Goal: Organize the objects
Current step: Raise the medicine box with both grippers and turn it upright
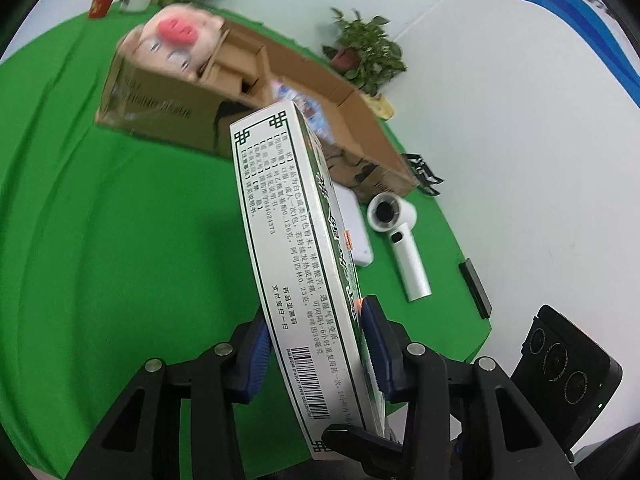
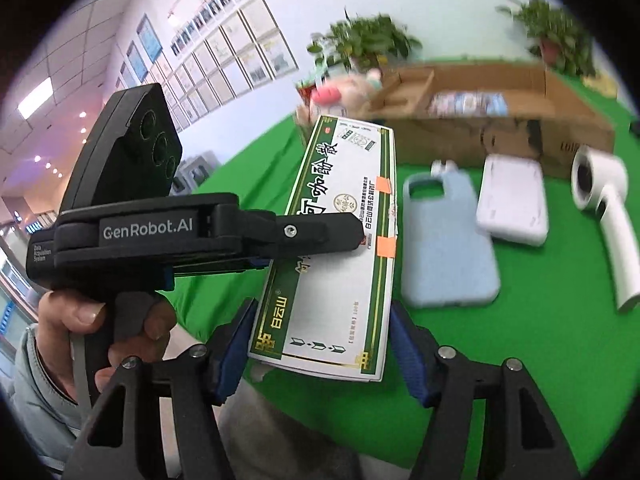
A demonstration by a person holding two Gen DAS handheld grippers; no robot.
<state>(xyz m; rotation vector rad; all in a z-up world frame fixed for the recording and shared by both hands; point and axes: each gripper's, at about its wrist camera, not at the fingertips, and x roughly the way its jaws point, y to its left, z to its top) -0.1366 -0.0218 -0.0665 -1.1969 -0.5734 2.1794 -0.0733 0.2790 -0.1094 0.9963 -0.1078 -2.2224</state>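
Note:
A long white and green medicine box (image 1: 298, 264) is clamped between the blue pads of my left gripper (image 1: 316, 344), held on edge above the green table. In the right wrist view the same box (image 2: 340, 248) shows its printed face, with my left gripper (image 2: 320, 240) shut across its middle. My right gripper (image 2: 324, 340) straddles the box's near end with its pads (image 2: 236, 344) at the box's long edges; whether they press on it is unclear. Behind stands an open cardboard box (image 1: 168, 104) holding a pink plush pig (image 1: 176, 36).
On the green cloth (image 1: 100, 240) lie a blue phone case (image 2: 444, 240), a white flat case (image 2: 514, 200) and a white handheld fan (image 2: 604, 208). Potted plants (image 1: 364, 52) stand behind the cardboard box (image 2: 500, 120). A black bar (image 1: 476, 288) lies at the table's right edge.

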